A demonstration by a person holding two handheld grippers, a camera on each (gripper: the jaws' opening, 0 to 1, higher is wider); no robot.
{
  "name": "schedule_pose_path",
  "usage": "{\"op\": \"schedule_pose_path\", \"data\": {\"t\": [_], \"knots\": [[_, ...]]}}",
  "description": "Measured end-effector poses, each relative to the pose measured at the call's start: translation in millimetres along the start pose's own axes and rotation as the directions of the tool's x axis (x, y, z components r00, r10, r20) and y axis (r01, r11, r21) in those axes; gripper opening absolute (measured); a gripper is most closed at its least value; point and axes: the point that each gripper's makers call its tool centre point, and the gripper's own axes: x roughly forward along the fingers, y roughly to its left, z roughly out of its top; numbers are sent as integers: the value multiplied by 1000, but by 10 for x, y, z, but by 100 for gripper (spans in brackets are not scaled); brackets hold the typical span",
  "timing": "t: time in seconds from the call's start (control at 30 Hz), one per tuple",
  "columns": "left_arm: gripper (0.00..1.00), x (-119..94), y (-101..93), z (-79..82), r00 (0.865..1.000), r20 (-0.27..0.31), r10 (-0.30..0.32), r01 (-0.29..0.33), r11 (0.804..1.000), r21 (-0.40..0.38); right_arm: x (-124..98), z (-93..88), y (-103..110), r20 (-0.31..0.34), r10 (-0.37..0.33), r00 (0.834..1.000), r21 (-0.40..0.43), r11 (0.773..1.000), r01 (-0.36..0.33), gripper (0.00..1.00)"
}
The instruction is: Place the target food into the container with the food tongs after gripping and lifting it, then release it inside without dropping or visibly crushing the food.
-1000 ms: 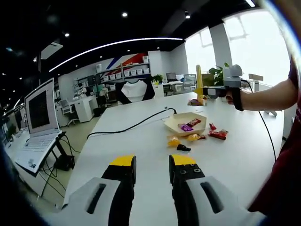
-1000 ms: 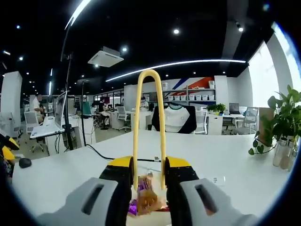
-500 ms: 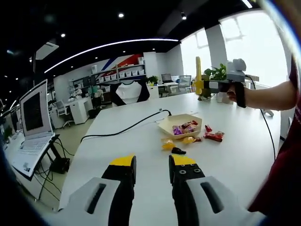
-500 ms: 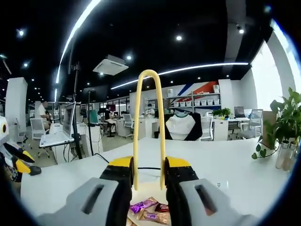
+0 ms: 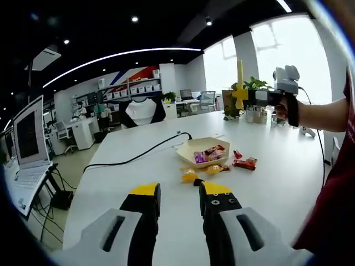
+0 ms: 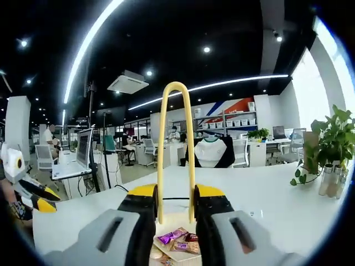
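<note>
A shallow paper container (image 5: 195, 147) holds a few wrapped candies (image 5: 207, 154) on the white table (image 5: 138, 183). Loose candies lie in front of it: a yellow one (image 5: 189, 176), an orange one (image 5: 214, 169) and a red one (image 5: 244, 163). My left gripper (image 5: 180, 191) hovers low over the table near them, open, with nothing between its jaws. My right gripper (image 6: 176, 194) is shut on the yellow food tongs (image 6: 176, 144), which stand upright above the container (image 6: 166, 256). In the left gripper view it hangs high at the right (image 5: 277, 95), tongs (image 5: 239, 83) pointing up.
A black cable (image 5: 138, 158) runs across the table to the container. A laptop (image 5: 25, 144) stands off the table's left side. Potted plants and bottles (image 5: 252, 108) sit at the far right edge. A person's arm (image 5: 327, 111) reaches in from the right.
The right gripper has risen with the tongs, so the container's candies show lower between its jaws. The left gripper view has drifted a little nearer the loose candies.
</note>
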Motion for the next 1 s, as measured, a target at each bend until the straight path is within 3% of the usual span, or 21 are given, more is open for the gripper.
{"op": "schedule_pose_path", "data": {"t": [0.3,0.67,1.0], "knots": [[30,86,-56,18,999,8,-38,38,999,14,-304,55,-53,14,-40,999,11,999,40,23],[29,208,-111,55,997,29,-76,76,997,-12,-735,19,-174,26,-127,992,-55,990,128,24],[29,349,-240,90,994,35,-108,109,994,-24,-1068,-67,-303,30,-210,977,6,978,210,24]]}}
